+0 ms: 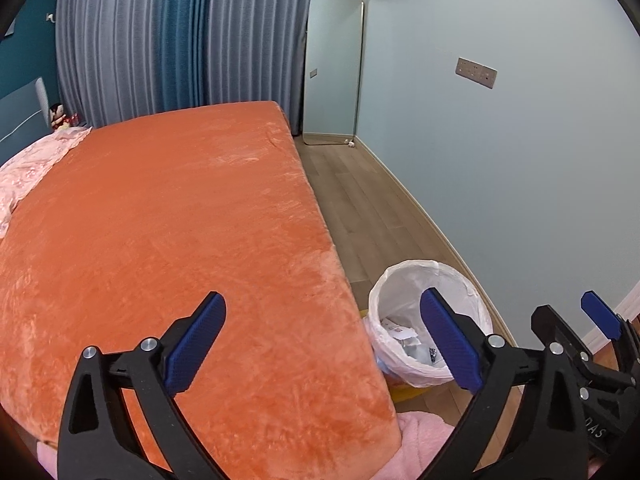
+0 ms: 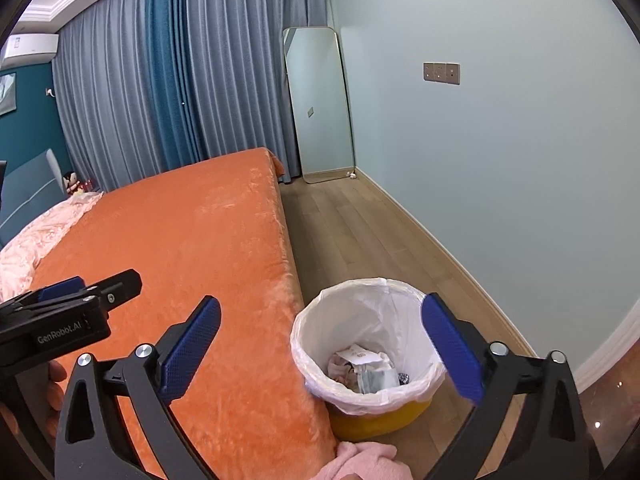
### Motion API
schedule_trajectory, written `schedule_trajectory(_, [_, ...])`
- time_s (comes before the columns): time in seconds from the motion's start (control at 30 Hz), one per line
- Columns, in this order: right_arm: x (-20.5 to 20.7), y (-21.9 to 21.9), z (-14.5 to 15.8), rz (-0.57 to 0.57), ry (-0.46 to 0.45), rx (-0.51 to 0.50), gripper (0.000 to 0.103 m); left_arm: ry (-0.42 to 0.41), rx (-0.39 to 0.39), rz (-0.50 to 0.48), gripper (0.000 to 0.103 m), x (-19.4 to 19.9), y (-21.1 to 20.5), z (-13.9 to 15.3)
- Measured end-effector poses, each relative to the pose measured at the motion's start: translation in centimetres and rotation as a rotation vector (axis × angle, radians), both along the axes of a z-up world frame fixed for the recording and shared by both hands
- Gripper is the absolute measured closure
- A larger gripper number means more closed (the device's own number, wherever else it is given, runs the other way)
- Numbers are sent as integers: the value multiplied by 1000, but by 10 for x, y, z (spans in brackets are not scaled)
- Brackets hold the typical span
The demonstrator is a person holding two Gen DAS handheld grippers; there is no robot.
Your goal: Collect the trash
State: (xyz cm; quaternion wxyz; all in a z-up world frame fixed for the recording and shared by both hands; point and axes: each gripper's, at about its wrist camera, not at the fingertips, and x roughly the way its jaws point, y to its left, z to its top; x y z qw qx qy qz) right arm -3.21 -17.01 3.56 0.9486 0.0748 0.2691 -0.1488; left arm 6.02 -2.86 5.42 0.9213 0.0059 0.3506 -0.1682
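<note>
A yellow trash bin with a white liner (image 2: 320,320) stands on the floor beside the bed; it also shows in the left wrist view (image 1: 384,292). Crumpled paper and wrappers (image 2: 366,368) lie at its bottom, also visible in the left wrist view (image 1: 404,338). My left gripper (image 1: 322,340) is open and empty over the bed's near corner. My right gripper (image 2: 320,344) is open and empty above the bin's near rim. The right gripper shows at the right edge of the left wrist view (image 1: 576,320), and the left gripper at the left edge of the right wrist view (image 2: 86,286).
An orange blanket covers the bed (image 1: 168,216). A pink quilt (image 1: 28,168) lies at its far left. Pink cloth (image 2: 364,460) sits below the bed corner. A mirror (image 2: 318,108) leans against the far corner. Wood floor (image 2: 360,232) runs along the pale wall.
</note>
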Motion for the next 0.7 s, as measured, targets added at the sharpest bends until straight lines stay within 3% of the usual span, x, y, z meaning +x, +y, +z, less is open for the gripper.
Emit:
schedule_trajectory(0.17, [-6,10,-7,-4,26,-35,7,12,28,17,7,-8,11,-10])
schedule_trajectory(0.37, [-17,13,-19,-21,55,-9,7,33,60,27,7,-18,15,-20])
schedule_trajectory(0.53, [-22,20,-24,-10,66,-75,7,29,84,14,7,-30,9,-26])
schedule_trajectory(0.7, [-27,20,-25,-6,72,-65,7,23,113,-8,7,-40,0,-30])
